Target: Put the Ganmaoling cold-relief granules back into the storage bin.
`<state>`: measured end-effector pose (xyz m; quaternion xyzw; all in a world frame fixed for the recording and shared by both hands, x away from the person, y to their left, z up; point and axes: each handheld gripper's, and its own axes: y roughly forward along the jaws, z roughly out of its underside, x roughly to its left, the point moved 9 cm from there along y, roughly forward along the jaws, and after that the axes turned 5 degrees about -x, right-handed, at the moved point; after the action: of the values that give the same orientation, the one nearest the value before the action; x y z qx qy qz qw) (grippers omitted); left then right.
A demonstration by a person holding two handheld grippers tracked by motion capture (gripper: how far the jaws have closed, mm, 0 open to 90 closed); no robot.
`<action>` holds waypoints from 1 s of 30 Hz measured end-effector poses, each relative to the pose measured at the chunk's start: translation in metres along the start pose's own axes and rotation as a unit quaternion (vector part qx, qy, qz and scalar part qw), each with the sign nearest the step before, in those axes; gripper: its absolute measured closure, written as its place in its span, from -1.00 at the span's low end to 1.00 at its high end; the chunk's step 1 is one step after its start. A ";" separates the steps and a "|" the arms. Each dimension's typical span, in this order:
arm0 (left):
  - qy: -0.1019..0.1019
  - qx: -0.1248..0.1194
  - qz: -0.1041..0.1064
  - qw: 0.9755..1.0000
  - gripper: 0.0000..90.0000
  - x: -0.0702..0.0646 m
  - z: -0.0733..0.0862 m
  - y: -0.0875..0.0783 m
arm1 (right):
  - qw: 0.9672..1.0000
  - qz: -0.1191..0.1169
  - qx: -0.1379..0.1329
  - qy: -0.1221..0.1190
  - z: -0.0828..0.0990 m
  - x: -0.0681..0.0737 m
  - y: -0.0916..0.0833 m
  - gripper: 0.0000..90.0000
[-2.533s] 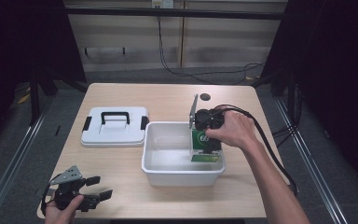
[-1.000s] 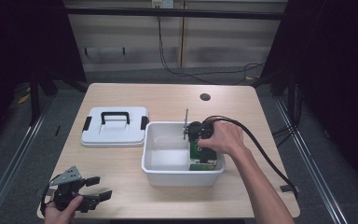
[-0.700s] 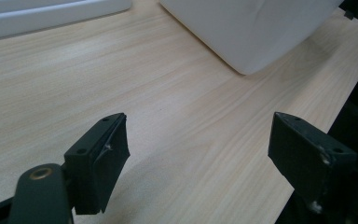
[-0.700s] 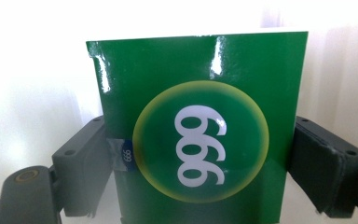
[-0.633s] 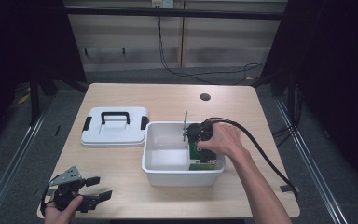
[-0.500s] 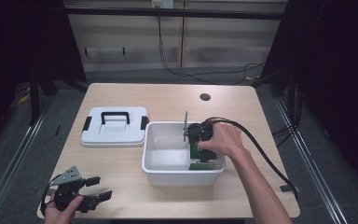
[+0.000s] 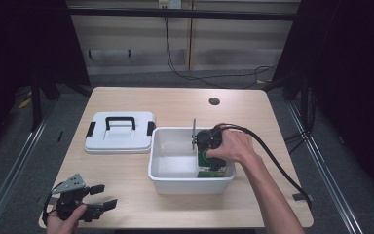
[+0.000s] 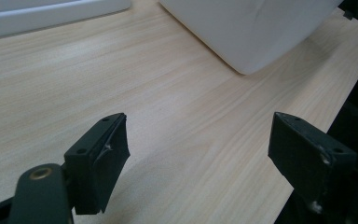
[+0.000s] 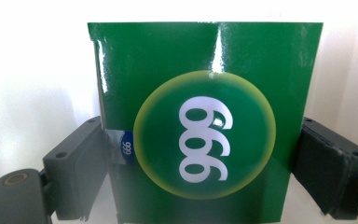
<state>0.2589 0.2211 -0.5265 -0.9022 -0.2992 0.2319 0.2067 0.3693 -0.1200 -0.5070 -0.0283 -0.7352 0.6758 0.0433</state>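
2 grippers were in use: the right gripper (image 7: 208, 155) clamped a green box (image 9: 205, 121) marked 999 inside the white bin (image 7: 175, 179), at its right end. The left gripper (image 7: 100, 201) rested wide apart at the counter's (image 7: 175, 102) near-left corner.

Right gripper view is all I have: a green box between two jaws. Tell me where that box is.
Observer: The green box is inside the white bin, at its right end, with the right gripper reaching down into it.
Operator: Report the other gripper.
Observer: The left gripper sits at the table's near left corner, jaws open, holding nothing.
Operator: Find me the lid.
Observer: A white lid with a black handle lies flat on the table just left of the bin.
Operator: Say whether anything else is in the bin.
Observer: From the high view the rest of the bin floor looks bare.
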 end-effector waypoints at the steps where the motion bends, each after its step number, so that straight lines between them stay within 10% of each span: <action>1: 0.000 0.000 0.000 1.000 -0.55 0.000 0.000 0.000 | 1.000 0.002 -0.001 0.001 0.000 0.000 0.000 -0.76; 30: 0.001 0.001 -0.001 1.000 -0.55 0.000 0.000 0.000 | 0.995 0.011 -0.096 0.030 -0.002 0.001 -0.030 -0.81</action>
<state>0.2590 0.2214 -0.5267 -0.9017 -0.2998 0.2315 0.2084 0.3687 -0.1204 -0.4766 -0.0606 -0.7947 0.6015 0.0546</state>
